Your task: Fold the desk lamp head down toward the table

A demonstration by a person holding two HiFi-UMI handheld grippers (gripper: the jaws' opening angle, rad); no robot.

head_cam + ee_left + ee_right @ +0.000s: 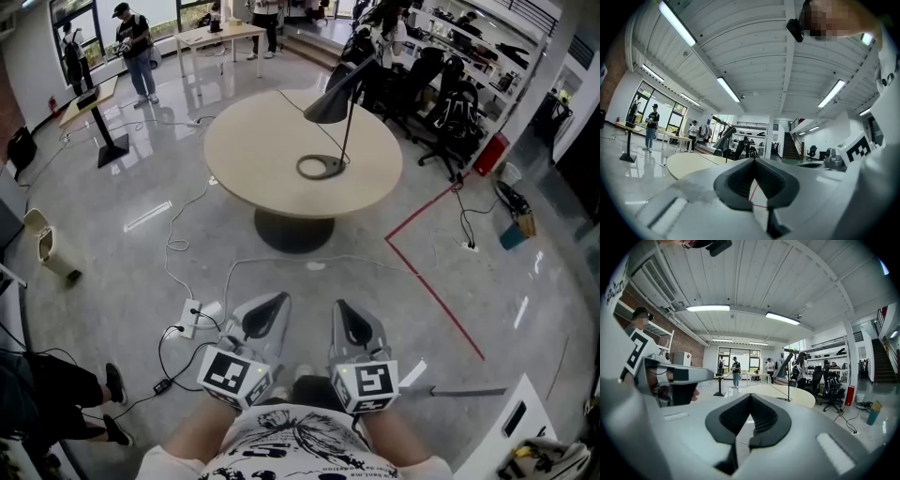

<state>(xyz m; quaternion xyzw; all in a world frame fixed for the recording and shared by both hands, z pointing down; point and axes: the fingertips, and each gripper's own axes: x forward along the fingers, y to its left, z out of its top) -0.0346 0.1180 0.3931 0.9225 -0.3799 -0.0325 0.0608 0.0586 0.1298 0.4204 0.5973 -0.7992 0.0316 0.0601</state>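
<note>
At 6 o'clock in the head view, just ahead of the person's patterned shirt [295, 441], the left gripper [279, 298] and the right gripper [342, 307] sit side by side, both pointing toward 12 o'clock. Each gripper's own view shows its 2 black ribbed pads meeting tip to tip with nothing between them, so both are closed and empty.

On the glossy grey floor [141, 281], a white power strip [190, 317] lies with its cables at 9 o'clock from the left gripper; a red tape line [431, 281] runs across the floor at 2 o'clock from the right gripper.

Farther out, at 12 o'clock, stands a round beige table [262, 150] on a dark pedestal; the desk lamp [347, 131] stands on its 3 o'clock side, well apart from both grippers. Its ring base [322, 168] lies flat on the tabletop; the thin stem rises from it; the dark cone-shaped lamp head [333, 103] sits raised at the top, tilted with its wide mouth angled downward; a thin cord trails across the tabletop toward 11 o'clock.

Beyond the table, black office chairs [450, 122] cluster at 2 o'clock; a black stand [98, 117] is at 10 o'clock; a person [136, 47] in a dark top stands at 11 o'clock.
</note>
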